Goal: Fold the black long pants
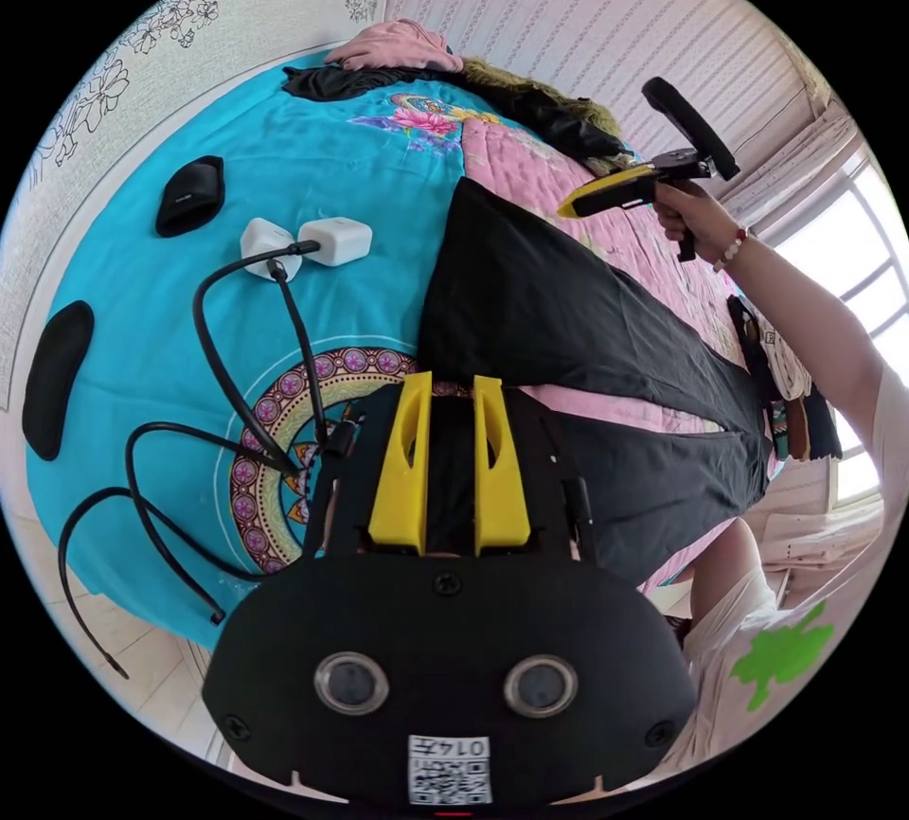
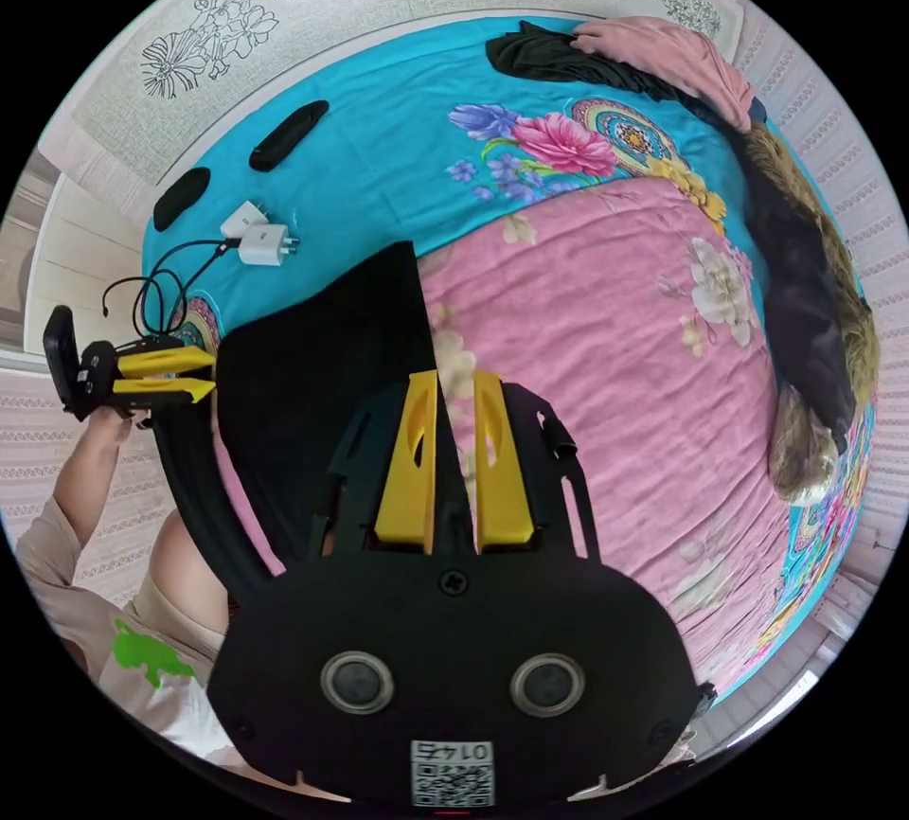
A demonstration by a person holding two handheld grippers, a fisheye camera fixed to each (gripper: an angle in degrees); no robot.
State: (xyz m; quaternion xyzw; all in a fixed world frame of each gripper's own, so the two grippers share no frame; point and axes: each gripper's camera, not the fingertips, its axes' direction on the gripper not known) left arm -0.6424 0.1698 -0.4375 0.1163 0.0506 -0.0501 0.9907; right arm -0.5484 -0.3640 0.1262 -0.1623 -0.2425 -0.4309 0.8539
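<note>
The black long pants [image 1: 568, 318] lie spread across the pink quilt [image 1: 606, 233], with one leg running toward the person. In the left gripper view my left gripper [image 1: 453, 384] is shut on the near edge of the pants, with black cloth between its yellow jaws. My right gripper [image 1: 563, 209], held in a hand, meets the far edge of the pants. In the right gripper view the right gripper [image 2: 453, 380] has a strip of the pants [image 2: 312, 365] between its jaws. The left gripper [image 2: 210, 375] pinches the opposite edge.
The bed has a turquoise sheet [image 1: 284, 157] carrying two white chargers [image 1: 312, 242] with black cables [image 1: 213, 337] and two black pouches [image 1: 189, 195]. A pink garment [image 1: 398, 45], a black one and a fur-trimmed coat [image 2: 814, 328] are heaped at the far end. The person's torso [image 1: 757, 631] is at the bedside.
</note>
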